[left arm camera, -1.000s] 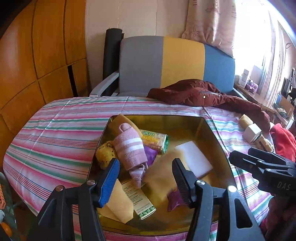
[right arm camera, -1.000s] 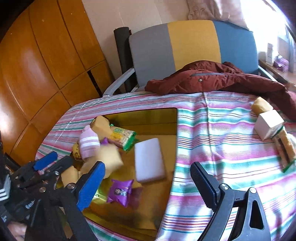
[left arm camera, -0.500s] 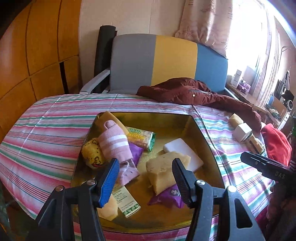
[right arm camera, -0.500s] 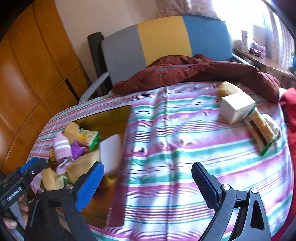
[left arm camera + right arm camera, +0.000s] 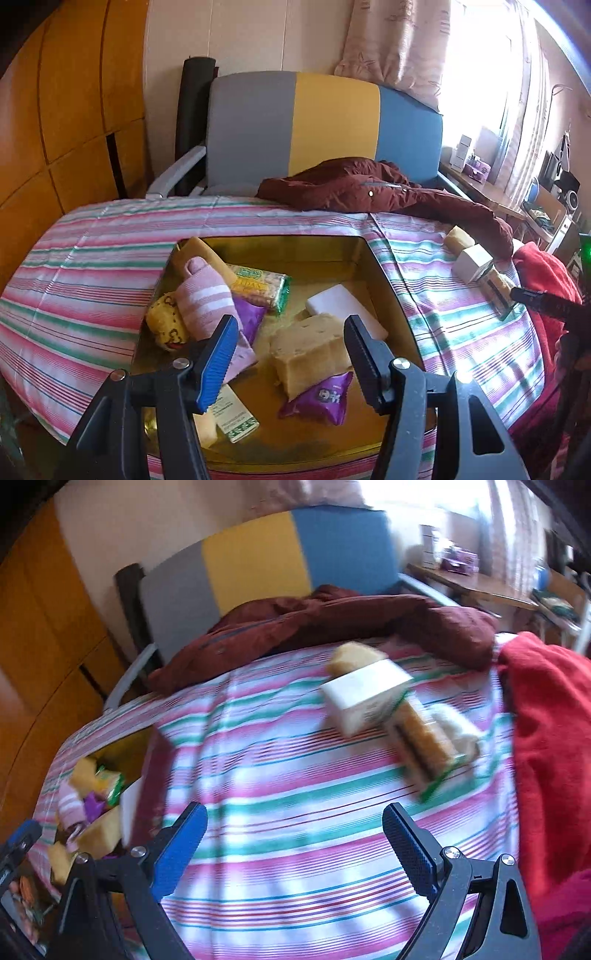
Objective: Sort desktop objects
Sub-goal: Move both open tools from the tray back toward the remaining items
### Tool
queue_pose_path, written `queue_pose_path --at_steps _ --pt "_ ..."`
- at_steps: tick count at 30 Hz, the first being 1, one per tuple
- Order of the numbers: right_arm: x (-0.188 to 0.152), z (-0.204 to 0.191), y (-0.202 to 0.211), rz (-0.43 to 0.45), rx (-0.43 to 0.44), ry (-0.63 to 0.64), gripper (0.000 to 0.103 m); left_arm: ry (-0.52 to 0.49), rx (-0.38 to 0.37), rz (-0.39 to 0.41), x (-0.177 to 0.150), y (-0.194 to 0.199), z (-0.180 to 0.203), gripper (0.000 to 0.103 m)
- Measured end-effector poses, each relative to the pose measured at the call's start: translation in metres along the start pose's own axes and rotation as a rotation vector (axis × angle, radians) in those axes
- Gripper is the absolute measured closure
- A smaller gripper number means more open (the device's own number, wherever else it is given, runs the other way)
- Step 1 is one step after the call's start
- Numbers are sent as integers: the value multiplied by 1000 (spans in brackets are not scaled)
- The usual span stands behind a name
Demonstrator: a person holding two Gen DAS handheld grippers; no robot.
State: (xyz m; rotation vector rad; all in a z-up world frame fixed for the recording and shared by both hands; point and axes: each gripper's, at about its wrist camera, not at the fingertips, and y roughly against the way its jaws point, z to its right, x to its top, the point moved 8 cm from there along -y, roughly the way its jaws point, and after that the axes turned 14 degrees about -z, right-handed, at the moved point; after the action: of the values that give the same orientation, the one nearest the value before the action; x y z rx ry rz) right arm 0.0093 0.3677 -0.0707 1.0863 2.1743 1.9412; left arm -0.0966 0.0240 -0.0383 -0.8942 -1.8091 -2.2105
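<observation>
A golden tray [image 5: 388, 273] on the striped cloth holds a pink sock [image 5: 207, 299], a tan sponge [image 5: 310, 350], purple packets [image 5: 321, 400], a white block [image 5: 343, 310] and a cracker packet [image 5: 258, 288]. My left gripper [image 5: 288, 332] hangs open over the tray's near half, nothing between its fingers. My right gripper [image 5: 295, 823] is open above bare cloth, short of a white box [image 5: 365, 698], a second cracker packet [image 5: 421, 746] and a yellow sponge [image 5: 351, 657]. The right wrist view is blurred by motion.
A maroon jacket [image 5: 369, 192] lies across the table's far edge in front of a grey, yellow and blue chair [image 5: 325, 125]. A red cloth [image 5: 554, 720] is heaped at the right edge. Wooden panels stand on the left.
My right gripper has swung from over the tray to the right, toward the white box and crackers. The tan sponge came to rest in the tray. The left gripper stayed open.
</observation>
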Motion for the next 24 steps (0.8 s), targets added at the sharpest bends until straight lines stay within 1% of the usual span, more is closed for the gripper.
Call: queue_pose_path --at_steps 3,6,10,14,17,19,21,23,24 --pt "12 33 6 8 -29 -60 7 8 -28 -23 2 -5 4 43" --pt "22 60 7 11 -30 -113 7 -20 -9 -22 4 -6 12 43" --pt "35 77 -3 0 -53 -121 7 -60 2 -17 8 -7 23 43" --pt "51 73 -21 -25 -126 -19 9 -91 -18 -15 13 -7 37 43" --pt "58 70 -36 -50 -199 68 12 -117 -29 -15 17 -8 48 43" --pt "60 70 -51 -81 -274 137 16 -130 -47 -21 20 -10 55 43" --pt "61 71 -65 -114 -346 199 18 -142 -65 -25 23 -11 64 43" --pt "60 75 -78 -143 -407 240 20 -162 -74 -25 27 -13 74 43" --pt "59 77 -83 -157 -421 256 23 -173 -78 -24 29 -13 79 43"
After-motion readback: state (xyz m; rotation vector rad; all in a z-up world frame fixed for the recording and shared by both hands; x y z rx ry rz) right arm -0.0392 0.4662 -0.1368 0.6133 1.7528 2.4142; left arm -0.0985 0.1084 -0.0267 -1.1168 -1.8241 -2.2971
